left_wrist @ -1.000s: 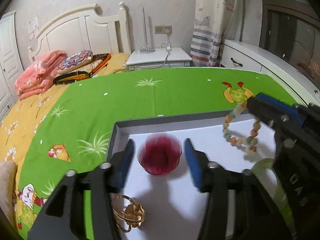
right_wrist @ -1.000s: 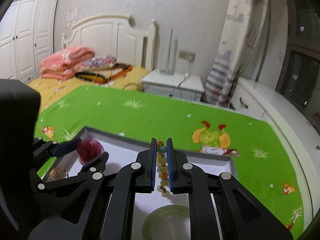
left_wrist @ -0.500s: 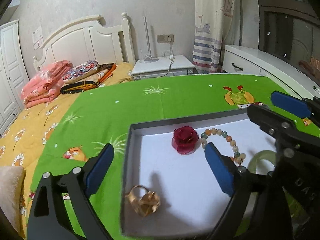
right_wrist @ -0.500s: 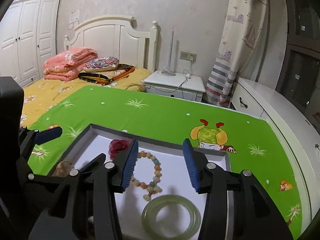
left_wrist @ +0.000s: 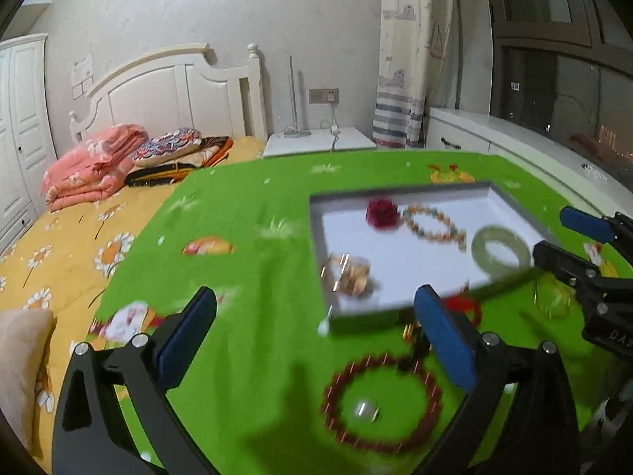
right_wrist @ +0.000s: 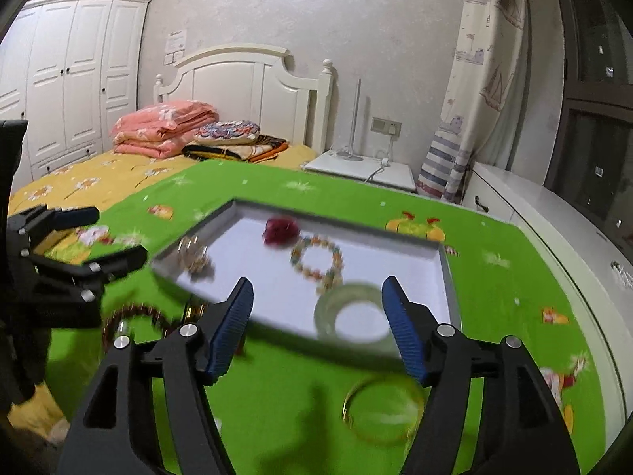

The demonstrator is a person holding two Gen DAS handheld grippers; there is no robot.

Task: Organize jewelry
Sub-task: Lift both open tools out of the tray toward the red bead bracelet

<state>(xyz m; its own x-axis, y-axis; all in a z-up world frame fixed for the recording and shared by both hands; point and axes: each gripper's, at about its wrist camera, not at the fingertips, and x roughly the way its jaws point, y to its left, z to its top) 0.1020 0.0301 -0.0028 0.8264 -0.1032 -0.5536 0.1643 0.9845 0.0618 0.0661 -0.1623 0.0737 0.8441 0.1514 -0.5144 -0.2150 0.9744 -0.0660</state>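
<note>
Four pieces lie in the tray (right_wrist: 445,273), evidently sorted there. Both the left gripper (left_wrist: 312,334) and right gripper (right_wrist: 320,326), jaws just opened wide and empty, face the red bead bracelet (left_wrist: 381,403) and gold bangle (right_wrist: 381,409) on the near cloth.

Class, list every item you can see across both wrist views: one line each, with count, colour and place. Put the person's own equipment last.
Tray: one, grey rim, white floor, on the green cloth.
Rose ornament: one, dark red, far end of tray.
Beaded bracelet: one, mixed pastel beads, tray middle.
Bangle: one, pale green, near right corner of tray.
Gold ornament: one, gold, left side of tray; blurred.
Red bead bracelet: one, dark red, on cloth outside tray.
Thin bangle: one, gold, on cloth outside tray.
Green cloth: one, cartoon print.
Folded bedding: pink stack, on bed.
Nightstand: one, white.
Left hand-held gripper: black, blue pads, open, empty.
Right hand-held gripper: same, open, empty.
</note>
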